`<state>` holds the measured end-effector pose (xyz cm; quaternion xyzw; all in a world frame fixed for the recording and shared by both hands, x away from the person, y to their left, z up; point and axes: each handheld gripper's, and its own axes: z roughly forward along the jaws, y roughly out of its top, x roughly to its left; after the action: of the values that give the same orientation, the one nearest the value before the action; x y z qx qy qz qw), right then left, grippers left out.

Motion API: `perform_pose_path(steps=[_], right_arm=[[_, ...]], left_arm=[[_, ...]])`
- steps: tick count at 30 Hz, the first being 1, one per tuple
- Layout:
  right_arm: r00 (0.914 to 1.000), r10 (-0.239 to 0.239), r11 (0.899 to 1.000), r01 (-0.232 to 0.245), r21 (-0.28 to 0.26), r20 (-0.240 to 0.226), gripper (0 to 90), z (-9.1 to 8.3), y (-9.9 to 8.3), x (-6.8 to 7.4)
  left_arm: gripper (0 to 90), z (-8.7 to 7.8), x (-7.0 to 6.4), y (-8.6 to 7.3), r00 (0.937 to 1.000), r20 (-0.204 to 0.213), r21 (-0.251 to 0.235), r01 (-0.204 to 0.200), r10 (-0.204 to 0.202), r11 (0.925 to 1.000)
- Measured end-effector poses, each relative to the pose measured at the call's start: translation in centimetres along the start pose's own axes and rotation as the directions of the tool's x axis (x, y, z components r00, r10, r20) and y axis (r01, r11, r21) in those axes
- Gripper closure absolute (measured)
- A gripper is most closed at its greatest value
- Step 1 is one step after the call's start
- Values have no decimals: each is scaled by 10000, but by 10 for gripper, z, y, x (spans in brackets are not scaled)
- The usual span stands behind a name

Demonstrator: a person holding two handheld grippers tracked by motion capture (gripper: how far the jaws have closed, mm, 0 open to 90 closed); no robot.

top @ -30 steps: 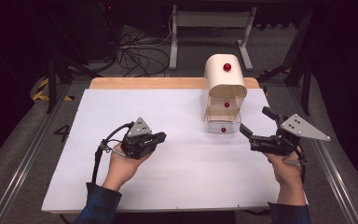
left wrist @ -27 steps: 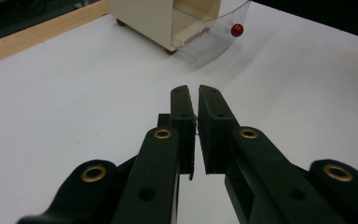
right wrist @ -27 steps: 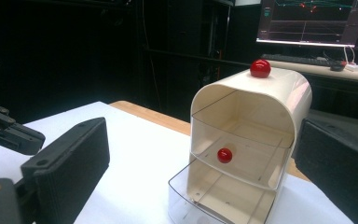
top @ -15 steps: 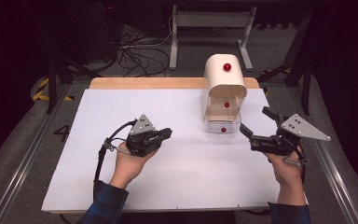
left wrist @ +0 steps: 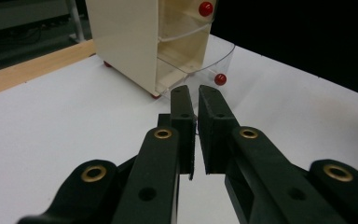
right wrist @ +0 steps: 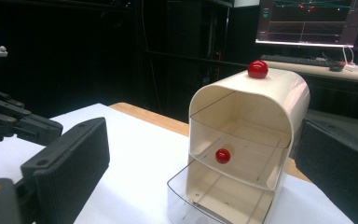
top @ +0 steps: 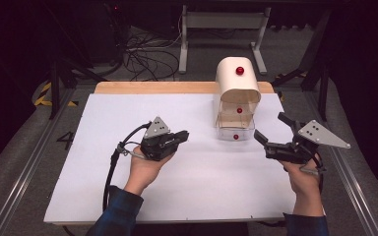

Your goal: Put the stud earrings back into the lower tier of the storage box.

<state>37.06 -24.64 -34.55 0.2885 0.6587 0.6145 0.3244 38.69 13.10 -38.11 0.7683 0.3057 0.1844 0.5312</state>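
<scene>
We are judging the light, slippery plastic drawer cabinet (top: 236, 101) ahead of our nearly clenched left hand-held gripper (top: 179, 136) and released right hand-held gripper (top: 270, 132) as best taken by a small red knob (top: 236, 136).

**Surfaces and materials at the desk**

Matt white sheet over the desk (top: 187, 196), smooth, paper-like; bare pale wood strip (top: 152, 87) along the far edge, satin finish.

Cream plastic drawer cabinet with rounded top (right wrist: 279, 93): smooth, slightly glossy shell. Its clear plastic drawers (right wrist: 214, 191) are transparent and shiny, edges catching light. Glossy red ball knobs (right wrist: 258, 68), hard and polished-looking.

Left black tool (left wrist: 192, 95): matt black plastic, faintly textured, with brass-coloured metal rivets (left wrist: 162, 134). Right black tool (top: 274, 131): same matt black, finely ribbed pad faces; dull grey metal-looking triangular plate (top: 322, 134).

Dark blue cloth sleeves (top: 115, 214).
</scene>
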Motion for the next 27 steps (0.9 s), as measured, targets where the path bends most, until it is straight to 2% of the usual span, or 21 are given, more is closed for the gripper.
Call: perform_pose_path(steps=[10, 14, 27], right_arm=[[10000, -5, 10000, 5, 3, 0, 35, 0, 0, -1], [10000, 18, 10000, -18, 3, 6, 35, 0, 0, -1], [10000, 59, 10000, -59, -21, 26, 35, -1, -1, -2]], left_arm=[[853, 9, -2, 5, 9999, 74, -353, 106, -103, 9993], [853, 13, -3, 7, 9997, 205, -658, 110, -96, 9978], [853, 28, -4, 9, 9996, 182, -1127, 245, -226, 9933]])
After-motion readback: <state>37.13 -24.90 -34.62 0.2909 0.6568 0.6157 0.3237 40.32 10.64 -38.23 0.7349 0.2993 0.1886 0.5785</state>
